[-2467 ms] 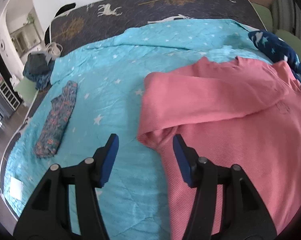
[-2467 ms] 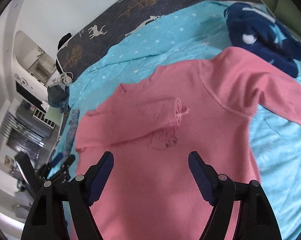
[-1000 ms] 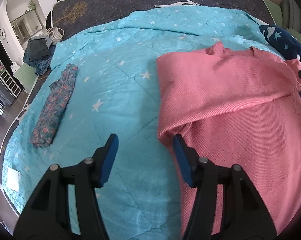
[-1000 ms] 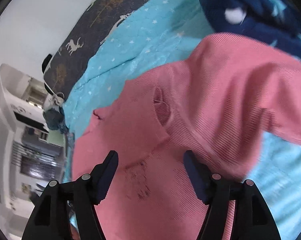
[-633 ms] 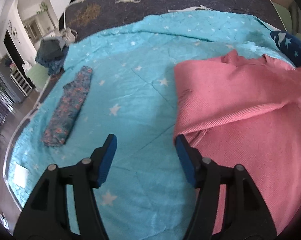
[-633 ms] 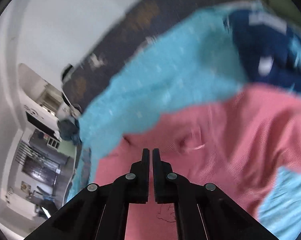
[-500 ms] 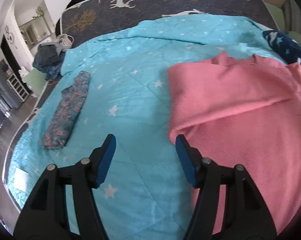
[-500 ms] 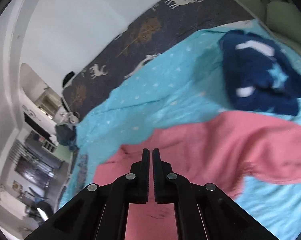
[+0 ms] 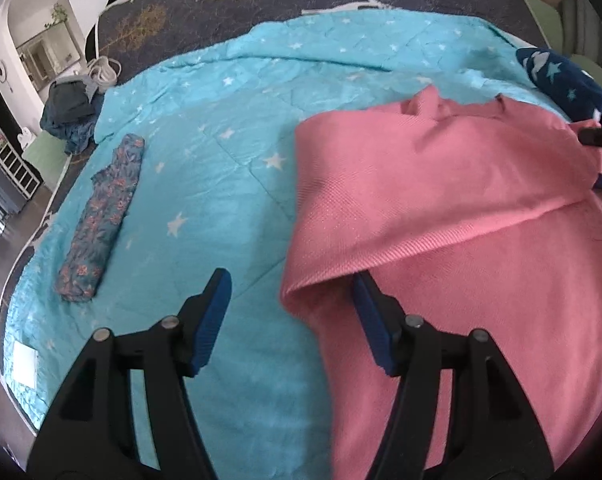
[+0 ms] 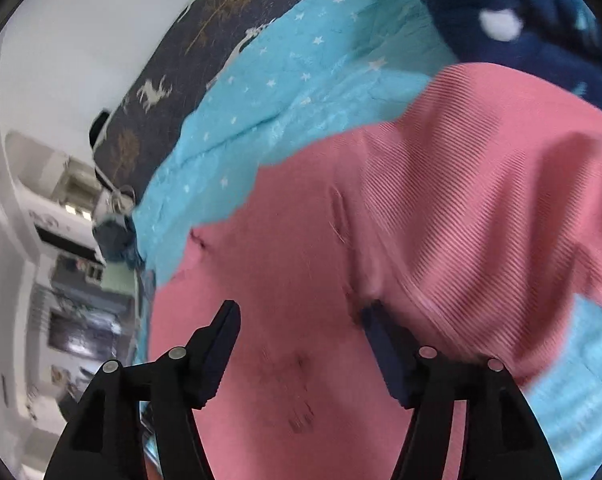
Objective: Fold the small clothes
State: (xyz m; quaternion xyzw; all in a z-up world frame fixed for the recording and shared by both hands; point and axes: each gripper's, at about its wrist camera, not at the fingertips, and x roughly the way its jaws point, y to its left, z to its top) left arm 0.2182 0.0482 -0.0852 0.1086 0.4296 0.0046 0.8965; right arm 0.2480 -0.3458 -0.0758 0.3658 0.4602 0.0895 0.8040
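Observation:
A pink long-sleeved top (image 9: 441,208) lies on a turquoise star-print quilt (image 9: 221,152), its left sleeve folded across the body. My left gripper (image 9: 291,296) is open, low over the quilt at the top's folded left edge; its right finger sits under the fold's lip. My right gripper (image 10: 301,320) is open, close above the pink top (image 10: 381,220) near the right shoulder seam. The right gripper's tips show at the far right of the left wrist view (image 9: 599,156).
A folded floral garment (image 9: 101,216) lies on the quilt's left side. A navy star-print garment (image 9: 565,80) (image 10: 521,20) lies beyond the top's right shoulder. Dark clothes (image 9: 69,112) are piled at the bed's far left corner. A white card (image 9: 23,364) lies near the left edge.
My right gripper was open, shut about half a second ago, and is open again, now lower over the top. My left gripper stayed open at the folded left edge.

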